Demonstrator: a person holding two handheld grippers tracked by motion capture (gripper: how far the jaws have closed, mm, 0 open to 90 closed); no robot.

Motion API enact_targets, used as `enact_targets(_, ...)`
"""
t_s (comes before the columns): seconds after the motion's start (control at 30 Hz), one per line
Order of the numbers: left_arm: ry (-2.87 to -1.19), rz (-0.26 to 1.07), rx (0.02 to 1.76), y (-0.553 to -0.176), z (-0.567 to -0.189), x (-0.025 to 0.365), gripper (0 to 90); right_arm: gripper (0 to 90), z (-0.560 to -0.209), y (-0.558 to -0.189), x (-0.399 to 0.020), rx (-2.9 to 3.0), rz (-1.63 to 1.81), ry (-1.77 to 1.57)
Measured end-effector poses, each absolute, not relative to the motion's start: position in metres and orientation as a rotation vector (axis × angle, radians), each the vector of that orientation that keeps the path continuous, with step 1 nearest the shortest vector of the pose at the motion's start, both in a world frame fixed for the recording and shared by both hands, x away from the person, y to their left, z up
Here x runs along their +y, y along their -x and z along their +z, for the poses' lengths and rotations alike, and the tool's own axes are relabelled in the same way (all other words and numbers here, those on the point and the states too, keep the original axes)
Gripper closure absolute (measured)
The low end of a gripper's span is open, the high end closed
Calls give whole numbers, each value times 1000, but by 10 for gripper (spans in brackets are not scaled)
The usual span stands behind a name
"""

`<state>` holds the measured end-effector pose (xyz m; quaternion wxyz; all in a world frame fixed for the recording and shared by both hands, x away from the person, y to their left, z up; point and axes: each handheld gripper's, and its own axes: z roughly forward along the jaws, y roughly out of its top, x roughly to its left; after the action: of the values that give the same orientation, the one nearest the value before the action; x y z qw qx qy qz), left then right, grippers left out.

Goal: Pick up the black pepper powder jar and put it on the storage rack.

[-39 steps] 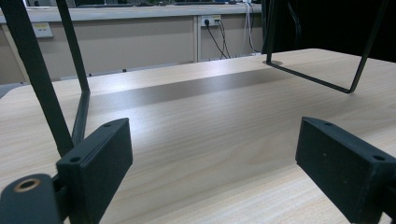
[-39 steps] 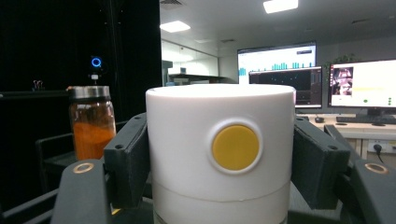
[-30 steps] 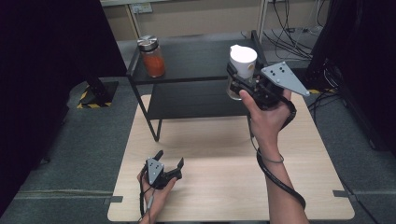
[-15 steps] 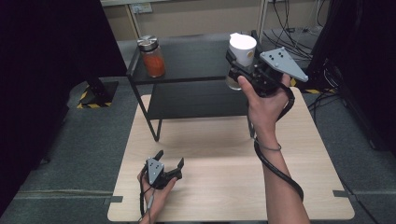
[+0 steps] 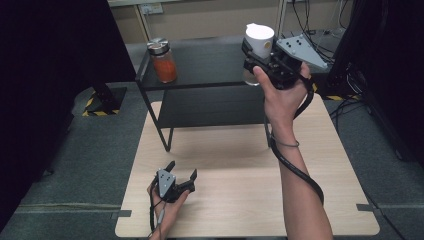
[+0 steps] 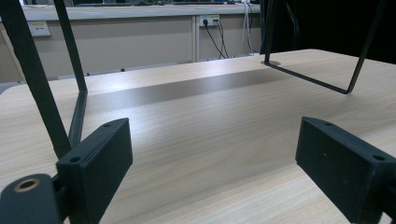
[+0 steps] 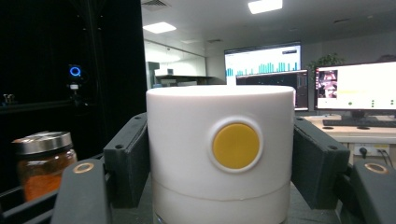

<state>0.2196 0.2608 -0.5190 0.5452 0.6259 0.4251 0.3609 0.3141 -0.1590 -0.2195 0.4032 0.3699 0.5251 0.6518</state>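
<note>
Firmly, the white container with a yellow round button sat between the jaws of my right gripper, which clamped it on both sides, at the upper centre of the frame above the black shelf. At upper left stood an orange jar. Low in the frame, my left gripper rested with jaws wide apart on the wooden table.

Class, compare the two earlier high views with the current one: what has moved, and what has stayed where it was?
The right tool, shut on the white container, has carried it upward and a little further over the black shelf. Nothing was picked up or released. The left tool stays open, low over the wooden table, and the orange jar has not moved on the shelf.
</note>
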Motion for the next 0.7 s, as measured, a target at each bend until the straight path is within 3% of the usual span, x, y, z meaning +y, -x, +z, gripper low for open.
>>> enact_targets(0.7,-1487,857,1004,-220,-519,261,104,307,-208,-349,-154,1330,1577,-1023)
